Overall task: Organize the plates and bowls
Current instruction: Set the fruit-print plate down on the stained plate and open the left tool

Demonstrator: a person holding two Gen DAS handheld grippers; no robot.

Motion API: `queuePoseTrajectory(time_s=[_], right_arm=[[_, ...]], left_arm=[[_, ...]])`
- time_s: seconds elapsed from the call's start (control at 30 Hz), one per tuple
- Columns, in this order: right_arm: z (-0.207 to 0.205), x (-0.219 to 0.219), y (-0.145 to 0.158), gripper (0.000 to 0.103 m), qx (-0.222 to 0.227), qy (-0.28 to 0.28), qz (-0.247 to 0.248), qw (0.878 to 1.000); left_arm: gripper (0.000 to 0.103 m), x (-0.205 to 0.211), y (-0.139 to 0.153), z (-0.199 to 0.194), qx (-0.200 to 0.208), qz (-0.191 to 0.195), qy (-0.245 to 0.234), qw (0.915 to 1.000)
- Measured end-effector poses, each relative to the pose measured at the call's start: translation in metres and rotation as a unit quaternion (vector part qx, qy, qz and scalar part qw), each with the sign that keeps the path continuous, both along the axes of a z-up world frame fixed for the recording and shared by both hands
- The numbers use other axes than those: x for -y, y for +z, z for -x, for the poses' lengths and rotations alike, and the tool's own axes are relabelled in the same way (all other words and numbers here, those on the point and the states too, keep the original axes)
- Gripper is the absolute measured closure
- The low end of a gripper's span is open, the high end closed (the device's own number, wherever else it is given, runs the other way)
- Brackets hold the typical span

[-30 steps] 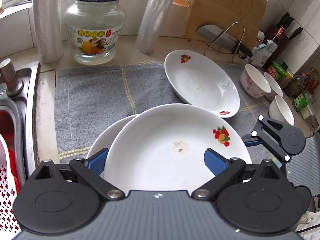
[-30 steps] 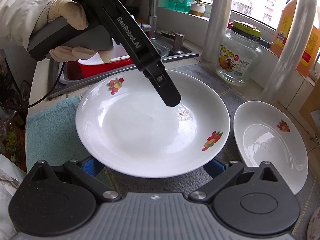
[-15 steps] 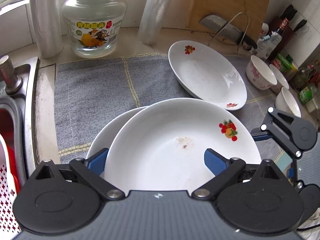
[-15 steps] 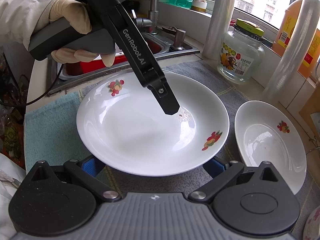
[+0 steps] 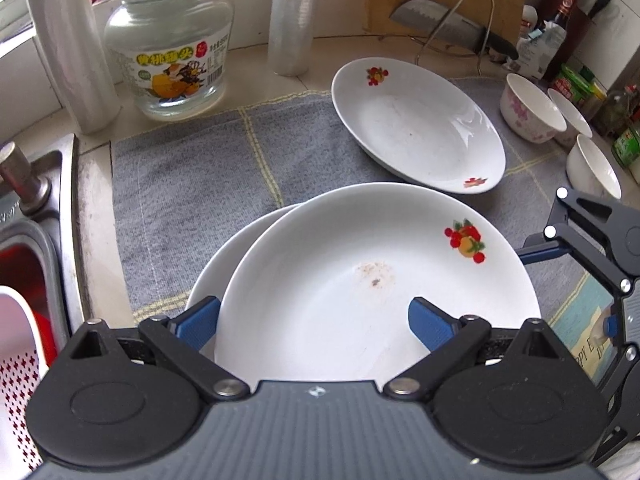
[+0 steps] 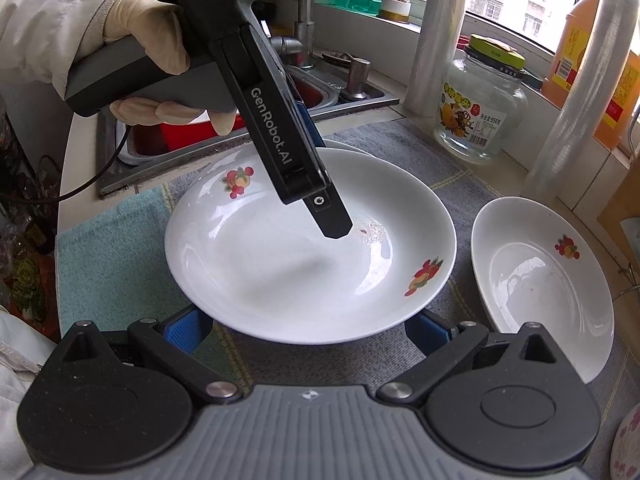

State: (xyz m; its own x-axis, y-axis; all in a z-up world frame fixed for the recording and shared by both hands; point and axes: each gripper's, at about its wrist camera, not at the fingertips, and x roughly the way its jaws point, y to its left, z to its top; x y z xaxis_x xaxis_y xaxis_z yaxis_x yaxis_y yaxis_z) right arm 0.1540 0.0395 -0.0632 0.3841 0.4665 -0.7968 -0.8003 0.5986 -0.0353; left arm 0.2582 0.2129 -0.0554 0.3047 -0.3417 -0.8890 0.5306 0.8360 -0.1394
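Note:
A white fruit-print plate [image 5: 360, 280] [image 6: 312, 248] lies on a second white plate [image 5: 216, 264] whose edge shows at its left, on the grey towel. My left gripper [image 5: 316, 320] is open, one finger over the top plate's bowl and one outside its rim; it also shows in the right wrist view [image 6: 336, 224]. My right gripper [image 6: 308, 328] is open at the plate's near edge, fingers low on either side, and shows at the right of the left wrist view [image 5: 536, 250]. A third plate [image 5: 416, 124] [image 6: 540, 280] lies apart. Three small bowls [image 5: 528, 108] stand far right.
A glass jar [image 5: 168, 40] and two rolls of film [image 5: 288, 16] stand at the back. A cleaver on a wire rack [image 5: 452, 24] leans on a board. The sink [image 5: 28, 216] with a red tub is at the left. Bottles [image 5: 568, 12] crowd the right corner.
The right gripper has drawn back a little from the stacked plates. The left gripper has risen slightly; the plate stays where it was.

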Motion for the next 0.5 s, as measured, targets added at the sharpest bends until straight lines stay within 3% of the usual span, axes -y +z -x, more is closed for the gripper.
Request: queuePoseTrajectory(time_s=[0.5], right_arm=[[0.0027, 0.0002, 0.0013, 0.0, 0.009, -0.003, 0.01, 1.0]], left_arm=[[0.005, -0.005, 0.0042, 0.0034, 0.009, 0.007, 0.01, 0.9999]])
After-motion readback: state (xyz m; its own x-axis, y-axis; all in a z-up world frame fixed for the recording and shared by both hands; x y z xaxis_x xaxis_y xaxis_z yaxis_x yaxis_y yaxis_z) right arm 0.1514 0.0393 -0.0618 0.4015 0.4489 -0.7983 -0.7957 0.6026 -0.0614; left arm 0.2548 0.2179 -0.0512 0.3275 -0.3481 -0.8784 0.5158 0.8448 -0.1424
